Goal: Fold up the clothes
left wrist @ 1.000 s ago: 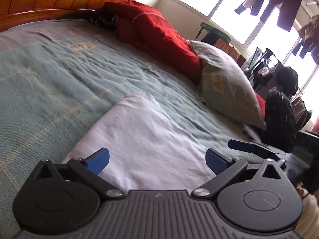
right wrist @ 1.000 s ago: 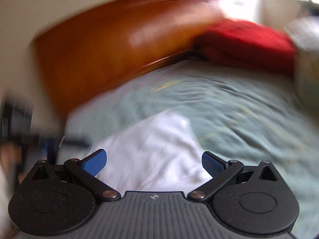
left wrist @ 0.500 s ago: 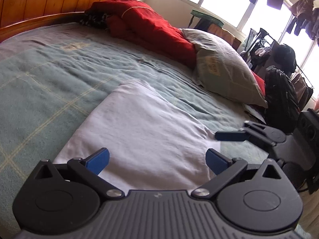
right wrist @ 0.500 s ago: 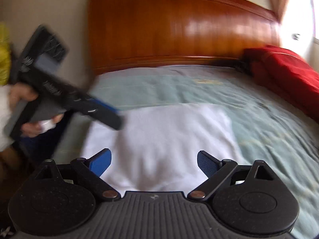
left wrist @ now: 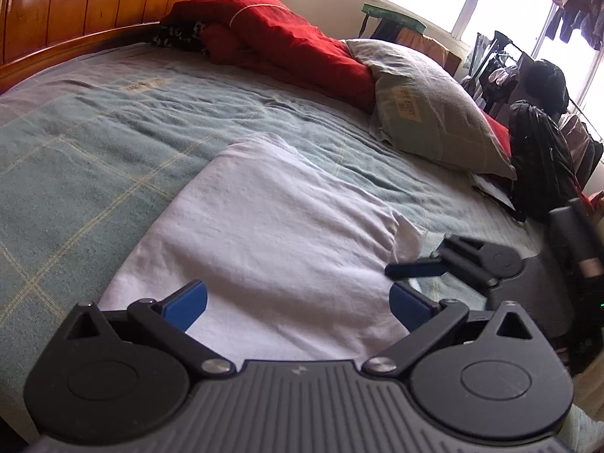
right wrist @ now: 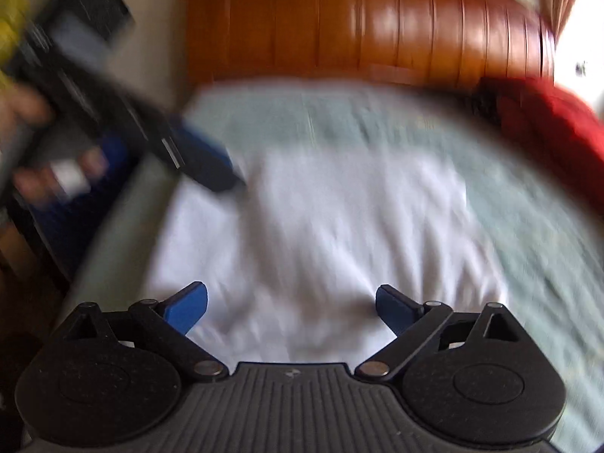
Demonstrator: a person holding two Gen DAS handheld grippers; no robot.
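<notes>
One white garment [left wrist: 271, 234], flat on the green checked blanket [left wrist: 75, 143] of the bed, near the edge I stand at. It lies as a rough rectangle with straight sides and one flap sticking out at its right corner, so it is at least partly folded; whether more folds are due I can't tell.

Left to right: my left gripper [left wrist: 298, 305] hangs over the near edge of the garment, jaws spread wide, nothing in them. My right gripper [right wrist: 290, 307] sits low at the right corner, jaws also wide apart and empty.

Handling, my guess: thin cotton, light, limp, soft. It'll drape and sag if lifted by one point and slide a bit on the blanket. Best taken at two corners or along one edge, pinching through all layers so the stack doesn't shear.

Views: the left wrist view is sharp and shows a grey pillow [left wrist: 426, 105], a red quilt [left wrist: 287, 37], a black backpack [left wrist: 543, 158], bright windows and the right gripper from the side. The right wrist view is motion-blurred; it alone shows the full wooden headboard [right wrist: 370, 26], the left gripper with the hand [right wrist: 49, 151] holding it, and the garment's left edge.
</notes>
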